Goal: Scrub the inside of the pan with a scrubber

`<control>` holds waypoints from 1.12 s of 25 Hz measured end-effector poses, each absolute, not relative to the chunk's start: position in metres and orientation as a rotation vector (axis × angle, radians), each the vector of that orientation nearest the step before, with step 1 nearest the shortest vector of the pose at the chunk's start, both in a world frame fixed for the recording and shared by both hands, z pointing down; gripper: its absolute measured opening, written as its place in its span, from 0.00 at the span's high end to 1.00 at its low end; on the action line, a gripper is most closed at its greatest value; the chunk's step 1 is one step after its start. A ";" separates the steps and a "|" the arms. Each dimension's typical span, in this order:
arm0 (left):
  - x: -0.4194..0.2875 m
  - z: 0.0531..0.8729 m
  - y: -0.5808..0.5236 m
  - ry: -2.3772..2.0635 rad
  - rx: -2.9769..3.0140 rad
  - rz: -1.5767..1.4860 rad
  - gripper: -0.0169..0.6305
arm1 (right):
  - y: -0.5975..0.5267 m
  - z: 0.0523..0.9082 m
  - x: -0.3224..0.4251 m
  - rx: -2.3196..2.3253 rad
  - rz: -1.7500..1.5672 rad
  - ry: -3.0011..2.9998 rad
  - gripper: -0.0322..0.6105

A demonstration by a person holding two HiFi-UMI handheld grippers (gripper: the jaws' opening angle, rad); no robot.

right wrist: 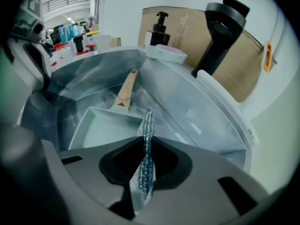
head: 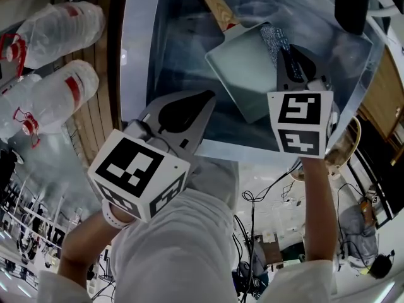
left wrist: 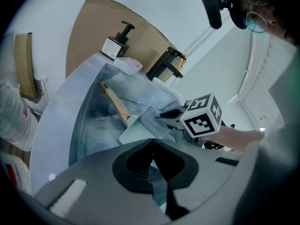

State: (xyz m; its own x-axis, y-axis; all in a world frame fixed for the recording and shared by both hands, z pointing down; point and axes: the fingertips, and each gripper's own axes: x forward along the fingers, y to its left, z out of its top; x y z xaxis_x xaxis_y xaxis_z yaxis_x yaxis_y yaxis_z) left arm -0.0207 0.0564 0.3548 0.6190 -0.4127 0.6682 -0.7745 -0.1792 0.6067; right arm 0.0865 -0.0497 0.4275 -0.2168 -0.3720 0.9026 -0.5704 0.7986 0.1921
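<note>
While your right tongs point(right wrist: 145, 142) pinch the silver scrubber point(right wrist: 148, 121) by the square pan point(right wrist: 103, 125) in the sink point(right wrist: 201, 111), your left tongs point(left wrist: 152, 145) are closed and empty; the pump bottle point(left wrist: 116, 42) label is unreadable.

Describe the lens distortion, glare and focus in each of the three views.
Head view: the wide lens bows the sink rim, which shows a bright sheen at left. Left gripper view: fisheye, dark corners, sink strongly curved. Right gripper view: same fisheye and dark corners; the scrubber between the jaws glitters and looks fairly sharp.

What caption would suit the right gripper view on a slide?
Right gripper holds a scrubber over the pan in the sink.
</note>
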 end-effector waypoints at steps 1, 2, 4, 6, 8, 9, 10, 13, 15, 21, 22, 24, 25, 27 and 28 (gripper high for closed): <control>-0.021 0.355 0.056 -0.960 1.804 0.434 0.97 | -0.045 0.427 0.082 0.702 0.217 -1.848 0.88; -0.020 0.355 0.056 -0.959 1.804 0.434 0.97 | -0.040 0.426 0.077 0.683 0.236 -1.864 0.88; -0.021 0.355 0.055 -0.959 1.805 0.434 0.97 | -0.028 0.426 0.068 0.639 0.288 -1.900 0.88; -0.020 0.355 0.055 -0.959 1.804 0.432 0.97 | -0.012 0.426 0.058 0.581 0.331 -1.928 0.88; -0.019 0.354 0.055 -0.956 1.806 0.430 0.97 | 0.003 0.426 0.050 0.536 0.389 -1.952 0.88; -0.019 0.354 0.055 -0.956 1.807 0.429 0.97 | 0.010 0.426 0.045 0.519 0.426 -1.964 0.88; -0.020 0.354 0.055 -0.955 1.806 0.428 0.97 | 0.017 0.425 0.041 0.504 0.459 -1.974 0.88; -0.023 0.353 0.056 -0.960 1.812 0.424 0.97 | 0.034 0.423 0.032 0.465 0.508 -1.996 0.88; -0.024 0.353 0.056 -0.961 1.817 0.422 0.97 | 0.042 0.422 0.028 0.439 0.534 -2.012 0.88; -0.026 0.351 0.055 -0.962 1.835 0.427 0.97 | 0.052 0.421 0.025 0.436 0.695 -2.066 0.88; -0.026 0.348 0.056 -0.961 1.836 0.427 0.97 | 0.052 0.419 0.028 0.457 0.704 -2.064 0.88; -0.027 0.340 0.055 -0.962 1.848 0.426 0.97 | 0.047 0.411 0.034 0.516 0.728 -2.067 0.88; -0.028 0.335 0.053 -0.965 1.862 0.429 0.97 | 0.043 0.406 0.037 0.551 0.739 -2.070 0.88; -0.029 0.325 0.047 -0.968 1.896 0.437 0.97 | 0.035 0.394 0.044 0.626 0.752 -2.069 0.88; -0.029 0.319 0.045 -0.970 1.913 0.440 0.97 | 0.033 0.386 0.049 0.661 0.755 -2.068 0.88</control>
State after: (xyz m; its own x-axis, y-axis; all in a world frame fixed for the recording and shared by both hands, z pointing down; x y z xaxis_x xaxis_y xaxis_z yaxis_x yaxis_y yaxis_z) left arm -0.0292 0.0451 0.3193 0.6259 -0.4477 0.6386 -0.7754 -0.2695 0.5711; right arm 0.0487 0.0326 0.3864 -0.5279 -0.1853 0.8288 -0.6758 0.6827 -0.2779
